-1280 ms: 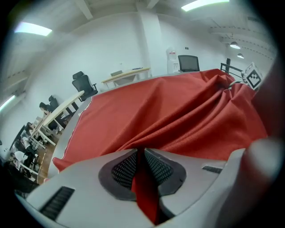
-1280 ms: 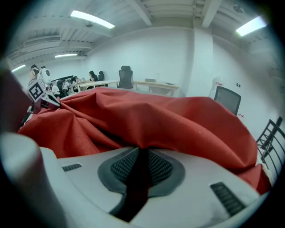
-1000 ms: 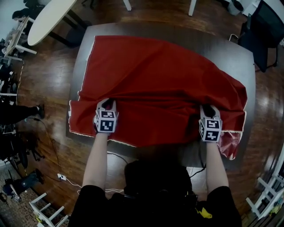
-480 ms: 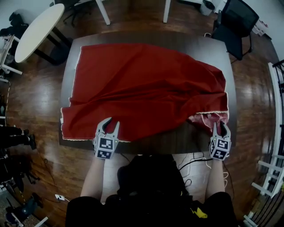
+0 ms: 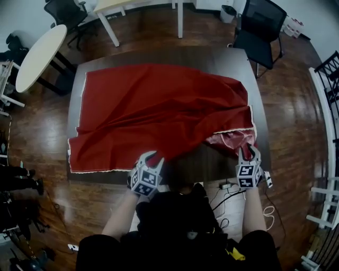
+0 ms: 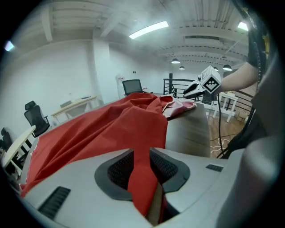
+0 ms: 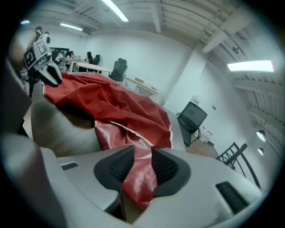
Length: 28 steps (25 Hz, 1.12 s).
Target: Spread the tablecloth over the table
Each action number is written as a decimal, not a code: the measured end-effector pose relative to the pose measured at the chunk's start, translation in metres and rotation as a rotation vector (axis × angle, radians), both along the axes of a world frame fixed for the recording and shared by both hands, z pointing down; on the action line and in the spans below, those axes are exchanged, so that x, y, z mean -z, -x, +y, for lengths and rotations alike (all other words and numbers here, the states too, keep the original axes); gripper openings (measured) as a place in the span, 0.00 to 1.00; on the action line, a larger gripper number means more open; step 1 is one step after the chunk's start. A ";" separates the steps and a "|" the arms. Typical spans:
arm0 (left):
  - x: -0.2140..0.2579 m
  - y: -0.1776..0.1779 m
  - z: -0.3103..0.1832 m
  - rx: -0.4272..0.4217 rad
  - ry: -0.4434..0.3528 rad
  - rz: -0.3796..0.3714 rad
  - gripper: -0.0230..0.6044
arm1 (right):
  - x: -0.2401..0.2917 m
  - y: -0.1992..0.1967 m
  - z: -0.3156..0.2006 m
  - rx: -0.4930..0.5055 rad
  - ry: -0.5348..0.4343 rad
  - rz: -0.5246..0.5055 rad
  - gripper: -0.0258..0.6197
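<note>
The red tablecloth lies rumpled over most of the dark table; its near right corner is folded over and shows a glossy underside. My left gripper is at the near edge, left of centre. In the left gripper view a strip of the cloth runs pinched between the pads; those jaws have just been opening a little with the cloth still between them. My right gripper is at the near right corner, shut on the glossy fold. Each gripper view shows the other gripper.
A black office chair stands behind the table's far right corner. A white oval table and another chair are at the far left. Cables lie on the wooden floor by my feet. A metal railing runs along the right.
Both grippers have come back from on top of the cloth to the table's near edge. The left one then slid right along that edge. The near right corner now lies folded, underside up.
</note>
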State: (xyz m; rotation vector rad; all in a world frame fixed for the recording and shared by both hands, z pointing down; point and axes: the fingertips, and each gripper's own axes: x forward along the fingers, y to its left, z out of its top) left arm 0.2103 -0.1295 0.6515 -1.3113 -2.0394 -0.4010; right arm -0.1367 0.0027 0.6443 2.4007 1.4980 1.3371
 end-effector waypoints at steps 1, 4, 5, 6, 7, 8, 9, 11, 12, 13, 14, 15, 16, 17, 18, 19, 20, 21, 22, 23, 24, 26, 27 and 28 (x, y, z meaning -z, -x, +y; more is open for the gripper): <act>0.004 0.001 0.004 0.016 0.000 0.001 0.22 | -0.001 -0.007 0.006 0.038 -0.001 0.001 0.24; 0.015 0.005 0.019 0.062 -0.003 0.008 0.22 | -0.001 -0.034 0.027 0.221 0.022 -0.092 0.24; 0.017 0.008 0.024 0.074 -0.005 0.012 0.22 | -0.004 -0.043 0.034 0.297 0.034 -0.169 0.23; 0.018 0.012 0.028 0.089 -0.009 0.013 0.22 | -0.012 -0.049 0.040 0.373 0.041 -0.253 0.24; 0.019 0.016 0.032 0.104 -0.014 0.014 0.22 | -0.022 -0.054 0.044 0.448 0.046 -0.331 0.24; 0.018 0.020 0.034 0.121 -0.019 0.016 0.22 | -0.034 -0.058 0.048 0.520 0.048 -0.395 0.24; 0.017 0.022 0.036 0.137 -0.024 0.022 0.22 | -0.047 -0.061 0.052 0.582 0.048 -0.445 0.24; 0.014 0.025 0.037 0.168 -0.035 0.035 0.22 | -0.073 -0.062 0.057 0.663 0.036 -0.514 0.24; 0.013 0.026 0.036 0.183 -0.042 0.040 0.22 | -0.078 -0.063 0.059 0.687 0.029 -0.527 0.24; 0.012 0.025 0.033 0.199 -0.048 0.044 0.22 | -0.077 -0.066 0.060 0.703 0.024 -0.524 0.24; 0.011 0.024 0.030 0.213 -0.052 0.048 0.22 | -0.076 -0.069 0.062 0.710 0.020 -0.514 0.24; 0.010 0.021 0.027 0.227 -0.056 0.052 0.22 | -0.079 -0.069 0.063 0.707 0.017 -0.503 0.24; 0.008 0.019 0.023 0.239 -0.060 0.056 0.22 | -0.085 -0.067 0.064 0.700 0.014 -0.497 0.24; 0.006 0.017 0.020 0.249 -0.064 0.060 0.22 | -0.088 -0.065 0.065 0.699 0.014 -0.496 0.24; 0.004 0.016 0.016 0.258 -0.066 0.062 0.22 | -0.087 -0.064 0.065 0.704 0.021 -0.497 0.24; 0.003 0.014 0.013 0.265 -0.068 0.061 0.22 | -0.083 -0.065 0.065 0.715 0.031 -0.501 0.18; 0.002 0.013 0.010 0.272 -0.071 0.059 0.22 | -0.078 -0.067 0.065 0.724 0.042 -0.508 0.12; 0.001 0.012 0.008 0.277 -0.074 0.058 0.22 | -0.074 -0.069 0.067 0.730 0.048 -0.517 0.12; 0.000 0.010 0.005 0.280 -0.078 0.058 0.22 | -0.073 -0.069 0.068 0.728 0.049 -0.528 0.12; 0.000 0.008 0.003 0.282 -0.080 0.058 0.22 | -0.077 -0.069 0.071 0.717 0.047 -0.541 0.12; -0.001 0.005 0.001 0.284 -0.082 0.059 0.22 | -0.082 -0.069 0.074 0.705 0.044 -0.550 0.12; -0.004 0.000 -0.004 0.294 -0.085 0.061 0.22 | -0.090 -0.070 0.076 0.689 0.039 -0.544 0.06; -0.006 -0.002 -0.006 0.298 -0.086 0.066 0.22 | -0.087 -0.070 0.075 0.680 0.042 -0.530 0.06; -0.007 -0.004 -0.008 0.298 -0.088 0.073 0.22 | -0.077 -0.071 0.074 0.668 0.052 -0.514 0.06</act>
